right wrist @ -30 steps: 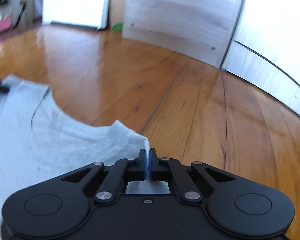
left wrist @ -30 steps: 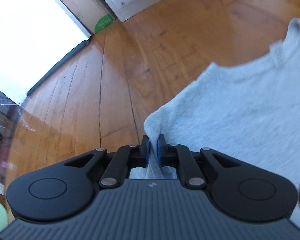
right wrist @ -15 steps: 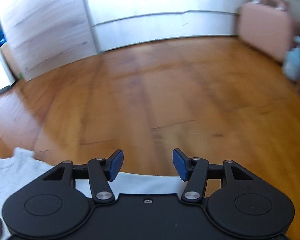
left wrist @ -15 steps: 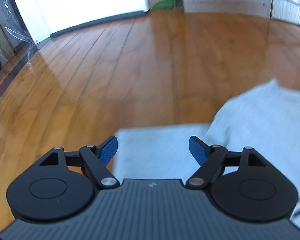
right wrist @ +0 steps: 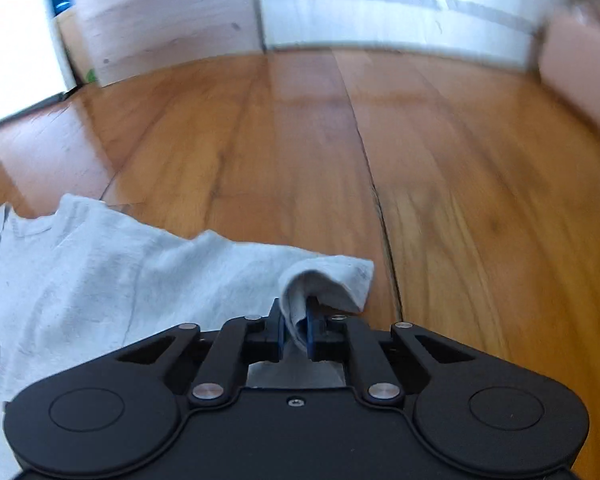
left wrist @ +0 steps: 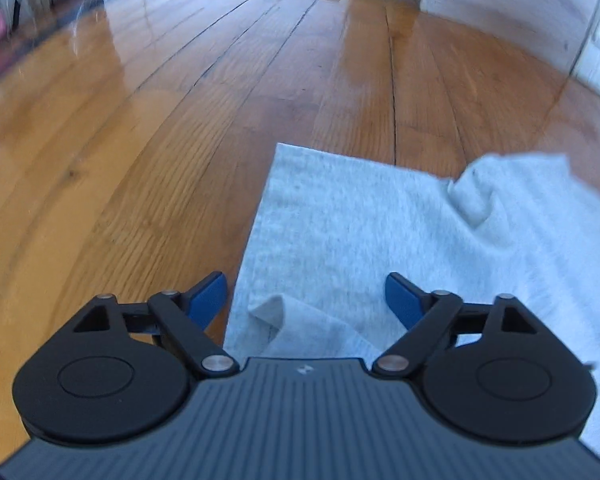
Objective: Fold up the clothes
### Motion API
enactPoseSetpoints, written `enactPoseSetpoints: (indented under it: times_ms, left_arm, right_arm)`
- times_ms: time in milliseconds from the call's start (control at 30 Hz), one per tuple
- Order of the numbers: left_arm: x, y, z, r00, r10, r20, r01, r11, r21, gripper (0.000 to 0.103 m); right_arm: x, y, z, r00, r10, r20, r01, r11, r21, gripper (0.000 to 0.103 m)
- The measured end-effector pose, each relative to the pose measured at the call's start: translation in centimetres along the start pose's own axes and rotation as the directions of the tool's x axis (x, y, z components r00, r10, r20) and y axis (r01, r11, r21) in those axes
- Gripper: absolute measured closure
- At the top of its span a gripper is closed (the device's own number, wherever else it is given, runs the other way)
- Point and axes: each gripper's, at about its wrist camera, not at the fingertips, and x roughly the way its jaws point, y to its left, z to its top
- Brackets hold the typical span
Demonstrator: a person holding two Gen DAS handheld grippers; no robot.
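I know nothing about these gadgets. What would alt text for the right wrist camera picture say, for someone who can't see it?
A black two-finger right gripper, seen from just behind, pinches a rolled corner of a light grey garment. The garment lies on a glossy wooden floor, with pale cabinets blurred along the far wall.

One grey garment [left wrist: 380,232], two tools.

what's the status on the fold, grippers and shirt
Left gripper open over the grey shirt, jaws just eased in. Right gripper just closed, pinching a shirt corner. Shirt lies on the wooden floor. Nothing in the way.
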Motion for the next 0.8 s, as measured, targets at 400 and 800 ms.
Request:
enactPoseSetpoints:
  times_ms: [400, 800]
  left_arm:
    - [0.3, -2.3, -2.2, 0.895, 0.436, 0.099, -0.447, 0.877, 0.177, 0.101]
    - [-4.0, 1.8, -2.1, 0.976, 0.210, 0.051, -0.201, 0.970, -0.137, 0.034]
  right_arm:
    - [0.1, -2.0, -0.8, 0.957, -0.290, -0.018, 0.289, 0.957, -0.016, 0.093]
    - [-3.6, -7.5, -0.7, 0.986, -0.026, -0.165, 0.081, 0.939, 0.333, 0.046]
